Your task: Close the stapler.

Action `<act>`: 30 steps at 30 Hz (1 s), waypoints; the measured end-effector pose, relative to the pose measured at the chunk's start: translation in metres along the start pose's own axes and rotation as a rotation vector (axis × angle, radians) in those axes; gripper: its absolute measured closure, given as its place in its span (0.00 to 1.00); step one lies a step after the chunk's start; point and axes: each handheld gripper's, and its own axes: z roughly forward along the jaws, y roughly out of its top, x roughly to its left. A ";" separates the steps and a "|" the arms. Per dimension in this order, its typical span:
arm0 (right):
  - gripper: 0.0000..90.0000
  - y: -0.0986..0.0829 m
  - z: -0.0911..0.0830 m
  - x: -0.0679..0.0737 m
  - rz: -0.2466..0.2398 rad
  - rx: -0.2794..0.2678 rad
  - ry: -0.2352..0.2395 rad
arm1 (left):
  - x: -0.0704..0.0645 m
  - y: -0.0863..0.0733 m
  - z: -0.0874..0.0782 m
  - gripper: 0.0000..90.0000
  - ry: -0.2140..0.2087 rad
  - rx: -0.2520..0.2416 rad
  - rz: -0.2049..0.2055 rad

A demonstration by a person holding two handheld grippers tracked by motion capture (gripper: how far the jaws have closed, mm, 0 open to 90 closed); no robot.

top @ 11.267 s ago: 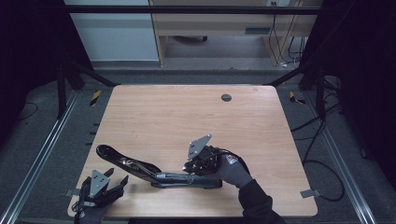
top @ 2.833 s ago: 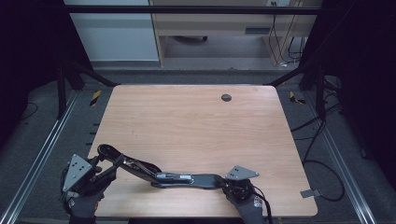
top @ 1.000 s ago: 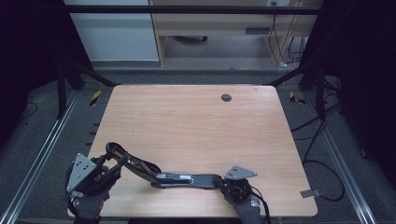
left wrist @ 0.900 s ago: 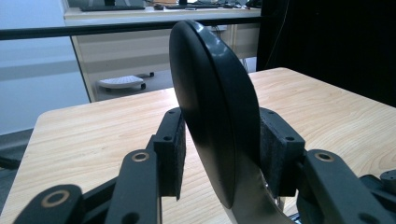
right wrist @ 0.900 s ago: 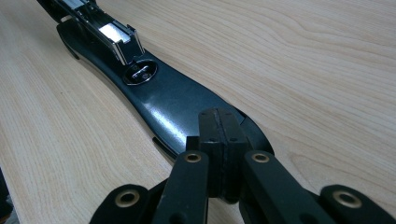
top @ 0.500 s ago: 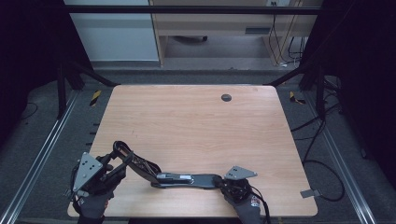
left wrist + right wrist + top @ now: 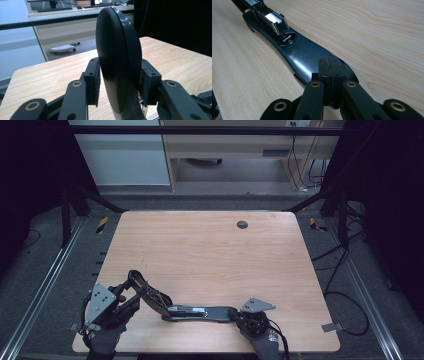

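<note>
Two grippers work one long black stapler [image 7: 192,310] on the wooden table [image 7: 210,250]; the left gripper [image 7: 117,82] clamps the raised top arm [image 7: 116,62] between its pads; the right gripper [image 7: 329,82], jaws pressed together, rests on the base's near end [image 7: 307,60], its metal anvil [image 7: 287,38] farther ahead.

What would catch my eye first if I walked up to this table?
A long black stapler swung wide open along the near edge of the wooden table. The left gripper lifts its top arm off the wood, while the right gripper presses its shut jaws onto the base.
</note>
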 end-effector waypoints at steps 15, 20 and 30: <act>1.00 0.000 0.000 0.000 0.004 0.000 0.003 | -0.007 0.005 0.004 0.64 -0.009 0.009 0.029; 1.00 0.000 0.000 0.000 0.004 -0.001 0.002 | -0.009 0.007 0.006 0.64 -0.013 0.014 0.038; 1.00 0.000 0.000 0.000 0.005 0.000 0.001 | -0.016 0.011 0.009 0.64 -0.017 0.026 0.069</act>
